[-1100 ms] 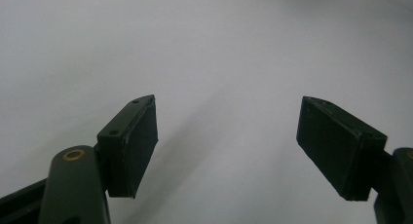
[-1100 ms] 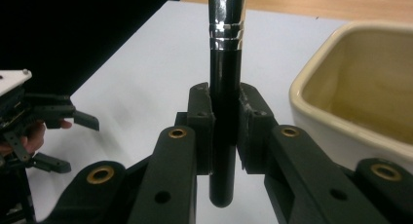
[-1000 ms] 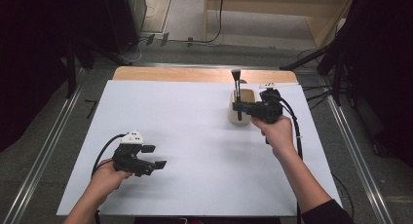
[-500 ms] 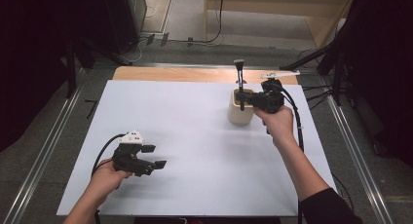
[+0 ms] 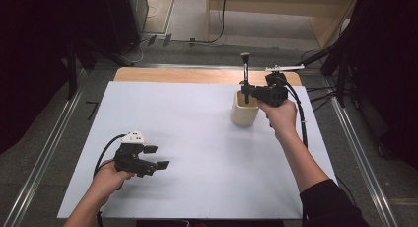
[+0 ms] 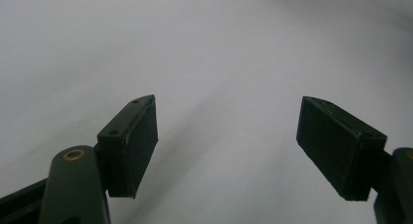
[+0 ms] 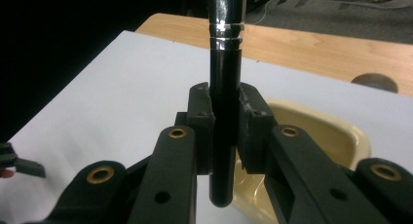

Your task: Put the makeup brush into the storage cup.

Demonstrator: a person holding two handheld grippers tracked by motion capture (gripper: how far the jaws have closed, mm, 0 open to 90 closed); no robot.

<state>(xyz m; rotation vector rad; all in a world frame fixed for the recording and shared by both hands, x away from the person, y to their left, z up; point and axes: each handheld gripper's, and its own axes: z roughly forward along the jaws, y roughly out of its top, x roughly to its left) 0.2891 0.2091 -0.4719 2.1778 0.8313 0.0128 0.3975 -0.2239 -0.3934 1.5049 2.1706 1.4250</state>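
Observation:
A brush [image 5: 245, 69] with a black handle [image 7: 224, 131] and a chrome ferrule stands upright, bristles up, in my right gripper [image 5: 246, 92], which is shut on its handle. Its lower end hangs over the rim of a cream cup [image 5: 244, 113] at the table's far right; the cup [image 7: 316, 136] lies just below the jaws in the right gripper view. My left gripper [image 5: 156, 157] rests low over the white table top [image 5: 197, 138] at the near left, jaws wide apart with nothing between the pads [image 6: 141, 146].
A wooden strip [image 5: 197, 75] runs along the table's far edge behind the white sheet. Metal rails [image 5: 49, 148] flank the table on both sides. Cables lie on the floor beyond the far edge.
My right gripper has carried the brush a little farther away and up, from in front of the cup to above its rim. The left hand has stayed put.

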